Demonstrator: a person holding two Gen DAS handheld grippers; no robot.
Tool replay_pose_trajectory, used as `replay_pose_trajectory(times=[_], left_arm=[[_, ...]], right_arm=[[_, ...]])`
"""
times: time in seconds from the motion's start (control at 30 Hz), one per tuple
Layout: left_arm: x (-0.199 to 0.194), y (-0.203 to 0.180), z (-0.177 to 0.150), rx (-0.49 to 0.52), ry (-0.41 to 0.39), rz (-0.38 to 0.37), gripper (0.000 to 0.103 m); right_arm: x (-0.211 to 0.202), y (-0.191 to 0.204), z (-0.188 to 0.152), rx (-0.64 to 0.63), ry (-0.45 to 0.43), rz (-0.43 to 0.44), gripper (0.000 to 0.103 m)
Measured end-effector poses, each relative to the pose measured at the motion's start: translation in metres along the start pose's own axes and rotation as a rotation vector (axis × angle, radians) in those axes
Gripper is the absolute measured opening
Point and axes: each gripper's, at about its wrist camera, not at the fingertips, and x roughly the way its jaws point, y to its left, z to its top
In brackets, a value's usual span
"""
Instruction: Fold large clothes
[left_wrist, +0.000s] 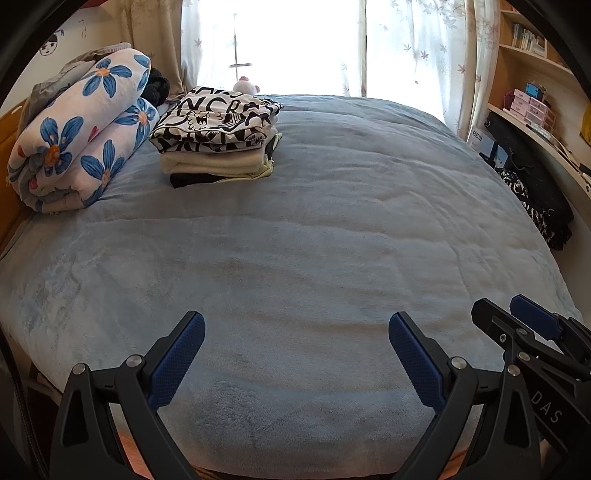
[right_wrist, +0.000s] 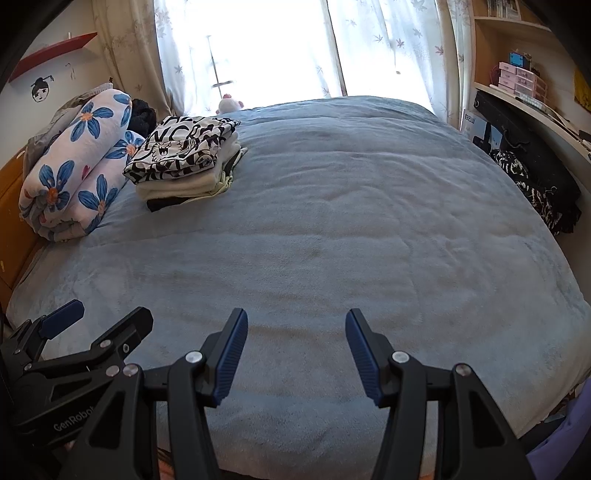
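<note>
A stack of folded clothes (left_wrist: 218, 136) (right_wrist: 184, 162), topped by a black-and-white printed garment, lies at the far left of the blue-grey bed cover (left_wrist: 314, 229) (right_wrist: 332, 229). My left gripper (left_wrist: 295, 332) hovers open over the near edge of the bed, nothing between its blue pads. My right gripper (right_wrist: 295, 332) is beside it on the right, also open and empty. In the left wrist view the right gripper (left_wrist: 517, 314) shows at the lower right; in the right wrist view the left gripper (right_wrist: 107, 314) shows at the lower left. No loose garment lies on the cover in front of me.
A rolled floral quilt (left_wrist: 74, 136) (right_wrist: 77, 166) lies against the wooden headboard at left. A small plush toy (left_wrist: 245, 85) sits by the curtained window. Dark clothes and bags (left_wrist: 532, 184) (right_wrist: 535, 184) pile up beside the desk and shelves at right.
</note>
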Motion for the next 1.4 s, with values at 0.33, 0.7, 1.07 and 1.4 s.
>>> replay_pose_trajectory(times=[0.33,0.7,1.07,1.4], left_arm=[[0.006,0.002,0.002,-0.003,0.017,0.000,0.099],[0.012,0.002,0.004,-0.005,0.036,0.001,0.099],[0.021,0.004,0.005,-0.007,0.048,0.002,0.099],[0.025,0.005,0.006,-0.009,0.057,-0.001,0.099]], right_arm=[[0.006,0.000,0.001,0.000,0.016,0.001,0.056],[0.015,0.003,0.005,0.000,0.037,0.000,0.055],[0.024,0.003,0.007,0.002,0.052,0.002,0.055],[0.030,0.003,0.008,0.006,0.063,0.002,0.056]])
